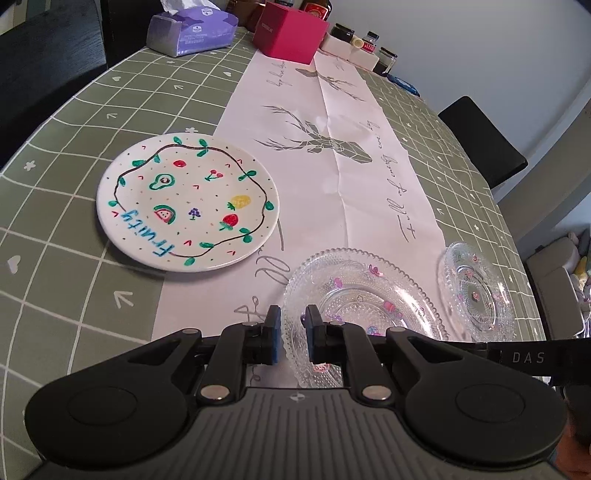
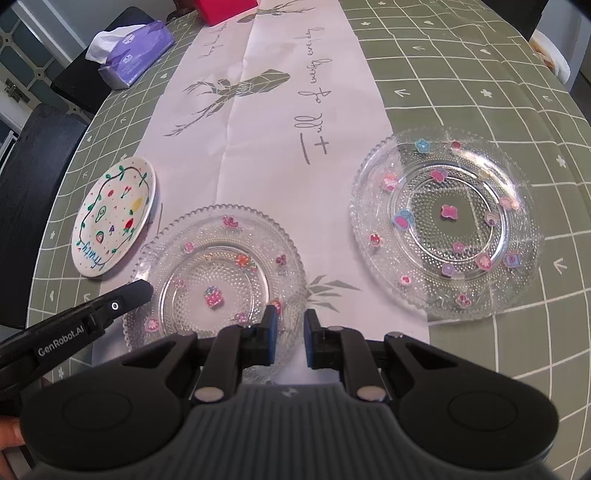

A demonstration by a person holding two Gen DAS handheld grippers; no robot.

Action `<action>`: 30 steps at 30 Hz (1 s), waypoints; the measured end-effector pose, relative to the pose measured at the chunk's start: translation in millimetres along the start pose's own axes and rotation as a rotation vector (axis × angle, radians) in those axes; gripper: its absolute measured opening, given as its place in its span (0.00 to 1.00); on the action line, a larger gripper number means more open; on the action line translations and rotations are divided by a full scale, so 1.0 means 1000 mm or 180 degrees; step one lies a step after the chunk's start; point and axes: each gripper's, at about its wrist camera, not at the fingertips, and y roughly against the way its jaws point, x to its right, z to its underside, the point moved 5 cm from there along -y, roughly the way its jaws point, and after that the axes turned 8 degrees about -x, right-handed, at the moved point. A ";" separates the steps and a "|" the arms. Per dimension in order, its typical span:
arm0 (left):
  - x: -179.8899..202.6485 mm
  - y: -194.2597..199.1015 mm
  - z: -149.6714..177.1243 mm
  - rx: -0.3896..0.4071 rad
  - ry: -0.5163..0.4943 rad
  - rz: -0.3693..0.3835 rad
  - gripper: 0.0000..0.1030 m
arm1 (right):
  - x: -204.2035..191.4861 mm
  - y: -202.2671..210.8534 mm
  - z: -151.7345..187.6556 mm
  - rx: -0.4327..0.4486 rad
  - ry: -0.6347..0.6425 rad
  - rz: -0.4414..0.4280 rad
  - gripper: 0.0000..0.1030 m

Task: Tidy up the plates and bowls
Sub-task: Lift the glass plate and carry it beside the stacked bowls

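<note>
Both tongs aimed at the near glass plate (image 2: pixel 216 277), which sits on the white runner (image 2: pixel 258 122) at the table's front edge. Left gripper (image 1: pixel 293 334): narrow gap, plate rim running between the pads; can't tell if the pads bite on it. Right gripper (image 2: pixel 290 338): same narrow gap, over the plate's near-right rim; contact unclear too.

Second glass plate (image 2: pixel 445 221) is to the right, well apart, on the green checked cloth (image 2: pixel 480 74). Painted fruit plate (image 1: pixel 186 201) is to the left, near but not touching the glass one.

Far end: purple tissue pack (image 1: pixel 190 31), pink box (image 1: pixel 290 31), jars (image 1: pixel 369 46). Black chair (image 1: pixel 484 142) on the right side. Nothing lies between the three plates.
</note>
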 end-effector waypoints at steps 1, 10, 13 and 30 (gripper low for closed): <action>0.000 0.005 0.003 0.0033 0.0006 0.0016 0.14 | 0.000 0.002 0.002 0.0012 0.0002 -0.0013 0.13; -0.006 0.047 0.039 0.0247 0.0135 0.0107 0.14 | -0.010 0.028 0.041 0.0135 0.0092 -0.0158 0.11; -0.009 0.060 0.052 0.0303 0.0116 0.0117 0.14 | -0.016 0.037 0.057 0.0216 0.0161 -0.0177 0.11; -0.037 0.077 0.123 0.0490 0.0366 0.0297 0.14 | -0.031 0.028 0.135 0.0585 0.0355 -0.0039 0.11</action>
